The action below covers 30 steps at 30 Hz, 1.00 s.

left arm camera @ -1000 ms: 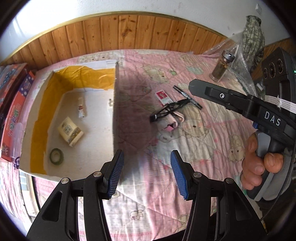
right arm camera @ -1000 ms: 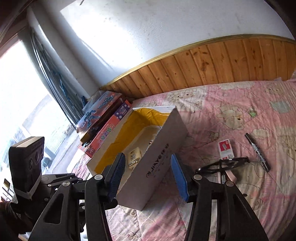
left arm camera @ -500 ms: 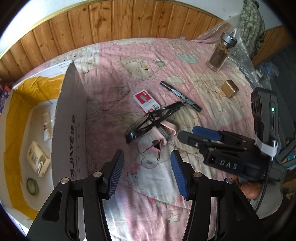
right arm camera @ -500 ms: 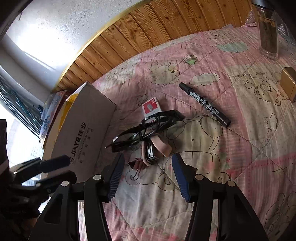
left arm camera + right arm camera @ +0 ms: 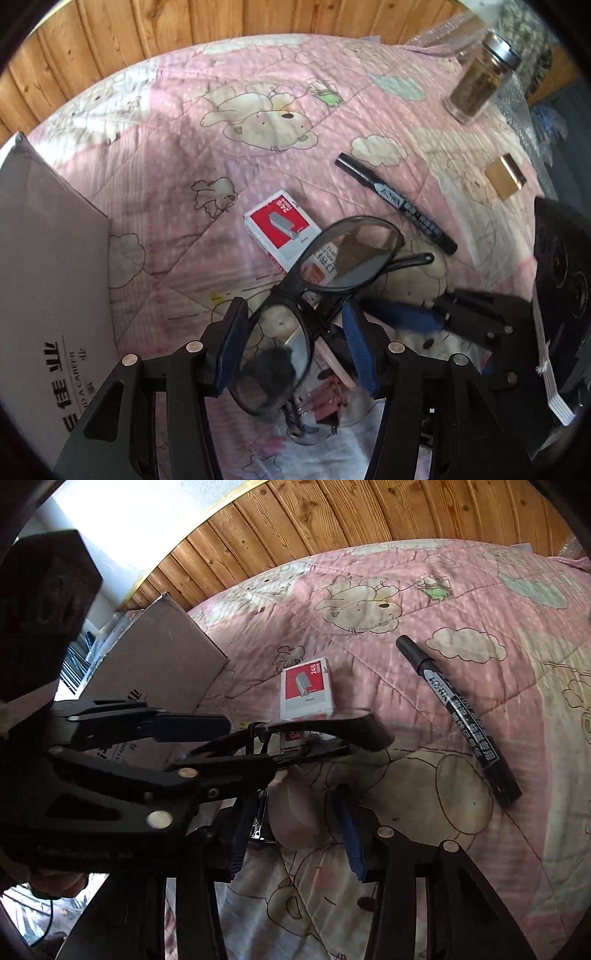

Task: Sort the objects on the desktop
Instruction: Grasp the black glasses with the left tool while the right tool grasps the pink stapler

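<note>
Glasses [image 5: 314,295] between my spread left gripper [image 5: 295,354], closing slightly, right gripper [image 5: 295,834] closing around pink stapler [image 5: 291,812], contact unclear, jar [image 5: 480,74] only in left view.

From the left wrist we look steeply down, close over the glasses [image 5: 325,280]; from the right wrist, lower and more slantwise. Both views share the staple box [image 5: 282,230], marker [image 5: 458,720] and pink quilt [image 5: 406,590].

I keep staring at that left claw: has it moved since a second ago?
Yes. The left claw has come away from the cardboard box and down over the black glasses, which now lie between its open fingers.
</note>
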Each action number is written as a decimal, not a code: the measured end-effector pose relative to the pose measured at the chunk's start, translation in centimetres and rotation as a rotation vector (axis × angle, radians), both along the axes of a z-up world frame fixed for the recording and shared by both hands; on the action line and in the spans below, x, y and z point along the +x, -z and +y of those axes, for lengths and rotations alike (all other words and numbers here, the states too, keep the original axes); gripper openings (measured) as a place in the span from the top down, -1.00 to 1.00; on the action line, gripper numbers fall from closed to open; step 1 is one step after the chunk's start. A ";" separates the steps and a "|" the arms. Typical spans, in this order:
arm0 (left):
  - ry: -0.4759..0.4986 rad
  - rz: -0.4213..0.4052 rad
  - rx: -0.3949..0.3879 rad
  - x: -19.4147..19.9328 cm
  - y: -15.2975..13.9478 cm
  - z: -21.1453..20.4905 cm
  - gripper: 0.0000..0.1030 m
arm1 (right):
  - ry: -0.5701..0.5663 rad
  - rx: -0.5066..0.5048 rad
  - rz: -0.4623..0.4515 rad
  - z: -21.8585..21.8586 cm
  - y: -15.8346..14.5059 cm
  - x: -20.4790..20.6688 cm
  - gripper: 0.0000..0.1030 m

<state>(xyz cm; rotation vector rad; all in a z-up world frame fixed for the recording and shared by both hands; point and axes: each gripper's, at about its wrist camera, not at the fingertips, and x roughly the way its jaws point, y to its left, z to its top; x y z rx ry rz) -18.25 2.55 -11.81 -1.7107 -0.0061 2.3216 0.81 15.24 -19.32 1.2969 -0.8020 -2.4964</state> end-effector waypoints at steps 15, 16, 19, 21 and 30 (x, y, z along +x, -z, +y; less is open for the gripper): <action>-0.141 -0.012 0.098 1.3 -1.3 -2.6 0.74 | -0.154 0.736 0.035 -5.2 -4.5 5.6 0.49; -0.139 -0.002 0.086 1.4 -1.3 -2.5 0.73 | -0.169 0.709 0.050 -5.7 -4.2 5.6 0.47; -0.152 -0.009 0.090 1.5 -1.0 -2.4 0.49 | -0.057 0.566 0.048 -4.5 -3.5 5.5 -0.32; -0.159 -0.024 0.077 1.5 -0.1 -2.5 0.08 | 0.053 0.396 0.027 -2.6 -2.7 5.4 -0.45; -0.147 -0.015 0.075 0.5 2.0 -1.9 0.00 | 0.139 0.103 0.006 -0.4 -1.2 6.2 0.47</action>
